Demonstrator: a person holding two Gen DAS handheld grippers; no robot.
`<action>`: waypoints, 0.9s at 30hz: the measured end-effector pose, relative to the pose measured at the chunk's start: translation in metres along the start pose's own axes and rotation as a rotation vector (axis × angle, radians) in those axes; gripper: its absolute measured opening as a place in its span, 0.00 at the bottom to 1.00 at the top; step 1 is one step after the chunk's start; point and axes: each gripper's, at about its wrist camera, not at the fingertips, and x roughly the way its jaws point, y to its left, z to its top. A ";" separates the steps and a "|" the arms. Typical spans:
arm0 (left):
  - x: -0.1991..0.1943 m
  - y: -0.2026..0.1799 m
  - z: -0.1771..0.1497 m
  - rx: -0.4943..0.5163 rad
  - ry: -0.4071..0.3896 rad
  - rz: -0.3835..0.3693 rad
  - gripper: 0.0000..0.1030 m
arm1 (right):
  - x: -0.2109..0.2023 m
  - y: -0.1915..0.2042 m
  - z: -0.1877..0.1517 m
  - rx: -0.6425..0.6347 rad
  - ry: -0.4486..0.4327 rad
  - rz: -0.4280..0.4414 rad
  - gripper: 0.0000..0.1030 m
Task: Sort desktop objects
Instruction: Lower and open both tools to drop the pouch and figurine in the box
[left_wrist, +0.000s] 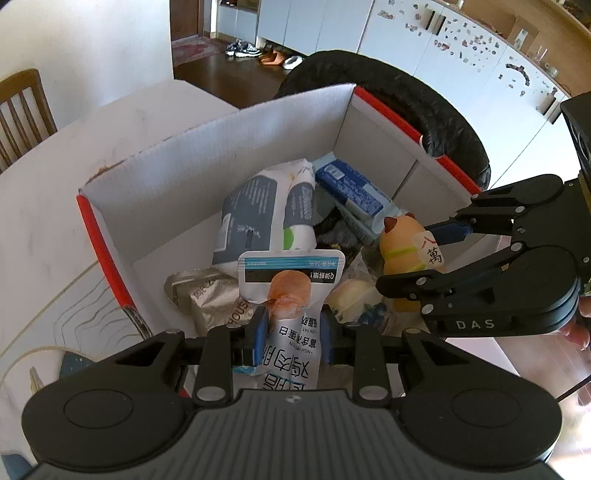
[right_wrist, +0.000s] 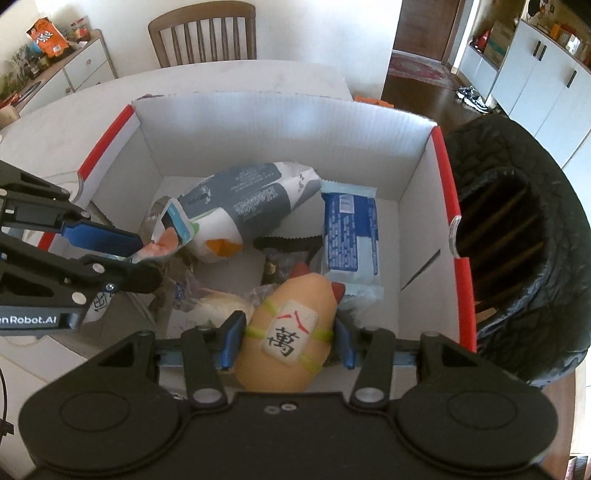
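Both grippers (left_wrist: 291, 334) (right_wrist: 290, 341) clamped, tilted downward

We grip the tan toy (right_wrist: 286, 332) between the right gripper (right_wrist: 290, 334) pads, above the near end of the white box (right_wrist: 280, 122); the left gripper (right_wrist: 122, 254) holds a pouch (right_wrist: 166, 236) at left.

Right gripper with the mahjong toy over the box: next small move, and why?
Probably open the right gripper and drop the toy. Its fingers clamp the toy above the white box, over packets already inside; the left gripper holds its snack pouch clear of that spot.
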 end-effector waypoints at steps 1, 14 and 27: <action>0.001 0.000 -0.001 0.001 0.002 0.001 0.26 | 0.001 0.000 0.000 0.001 0.001 0.002 0.47; 0.003 -0.005 -0.004 0.038 0.016 -0.015 0.28 | 0.005 0.002 0.000 -0.009 0.009 0.024 0.50; -0.012 -0.005 -0.005 0.011 -0.040 -0.045 0.30 | -0.022 0.000 -0.004 -0.014 -0.062 0.037 0.63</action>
